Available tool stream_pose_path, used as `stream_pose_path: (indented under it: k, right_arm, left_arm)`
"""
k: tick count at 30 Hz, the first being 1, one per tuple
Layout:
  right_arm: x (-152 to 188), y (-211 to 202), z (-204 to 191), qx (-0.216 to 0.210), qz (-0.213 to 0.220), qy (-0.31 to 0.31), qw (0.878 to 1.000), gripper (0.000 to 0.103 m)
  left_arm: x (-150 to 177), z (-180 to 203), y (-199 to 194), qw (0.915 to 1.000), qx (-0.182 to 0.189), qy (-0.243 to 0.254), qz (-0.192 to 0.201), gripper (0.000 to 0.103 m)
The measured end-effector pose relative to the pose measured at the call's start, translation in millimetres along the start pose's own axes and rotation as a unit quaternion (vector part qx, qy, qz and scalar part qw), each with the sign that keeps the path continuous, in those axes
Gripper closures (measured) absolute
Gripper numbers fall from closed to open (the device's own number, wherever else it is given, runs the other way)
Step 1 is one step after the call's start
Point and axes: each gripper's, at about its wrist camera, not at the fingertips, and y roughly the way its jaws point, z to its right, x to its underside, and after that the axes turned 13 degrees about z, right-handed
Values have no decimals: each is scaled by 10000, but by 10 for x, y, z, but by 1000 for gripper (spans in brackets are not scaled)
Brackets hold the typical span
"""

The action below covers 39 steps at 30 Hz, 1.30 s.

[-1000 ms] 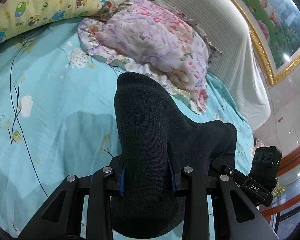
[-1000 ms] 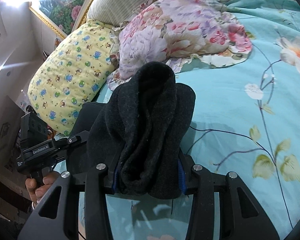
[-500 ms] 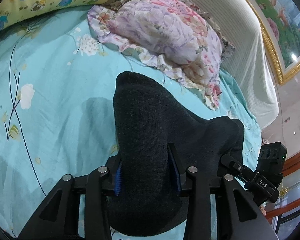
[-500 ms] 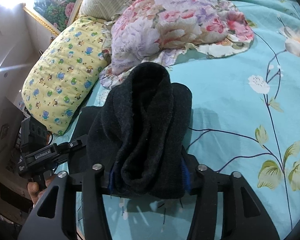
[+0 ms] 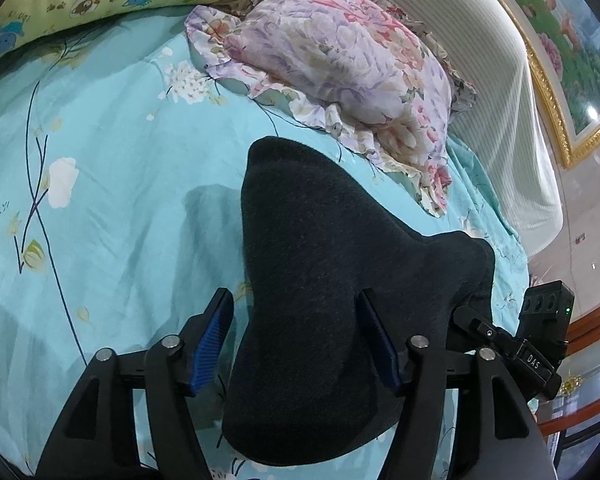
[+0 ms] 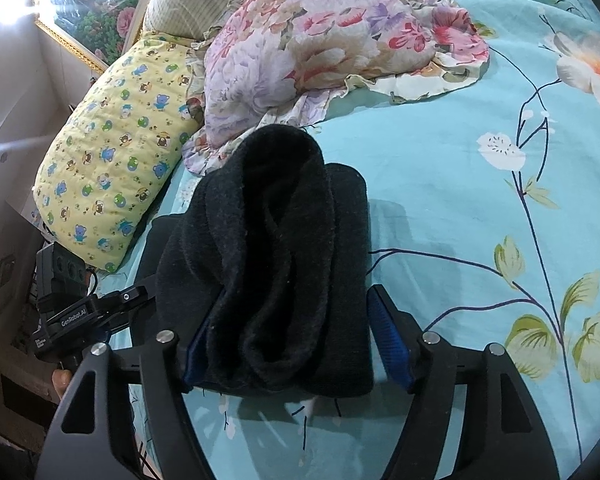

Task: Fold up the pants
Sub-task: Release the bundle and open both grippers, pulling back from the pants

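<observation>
The dark grey pants [image 5: 320,280] lie in a folded bundle on the turquoise floral bedsheet [image 5: 120,208]. My left gripper [image 5: 296,320] is open, its blue-padded fingers [image 5: 212,336] spread on either side of the bundle's end; the left pad stands clear of the cloth. In the right wrist view the pants [image 6: 276,264] show as a thick layered roll. My right gripper [image 6: 296,320] is open too, with a gap between the right pad [image 6: 384,332] and the cloth. Each gripper shows in the other's view, at the opposite end of the bundle.
A floral pillow [image 5: 340,64] lies just beyond the pants, and a yellow cartoon-print pillow [image 6: 112,168] lies beside it. A striped headboard [image 5: 480,60] and a gold-framed painting [image 5: 572,40] stand behind. The bed edge is near the other gripper [image 5: 540,344].
Both grippers were shut on the pants and have opened. The bundle has come down onto the sheet, a little closer to the floral pillow.
</observation>
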Motion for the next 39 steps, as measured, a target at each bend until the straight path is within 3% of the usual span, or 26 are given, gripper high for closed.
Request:
stream_pose_path:
  k: [15, 27, 39]
  right_arm:
    - [34, -206, -122, 401, 289, -503, 9975, 25]
    - [147, -441, -442, 331, 639, -1238, 9897, 18]
    - [295, -513, -596, 339, 651, -1610, 9842, 17]
  left_arm:
    - [95, 140, -207, 9978, -500, 409, 125, 26]
    - [254, 269, -451, 9940, -762, 731, 277, 24]
    - [424, 370, -613, 9893, -932, 1046, 416, 23]
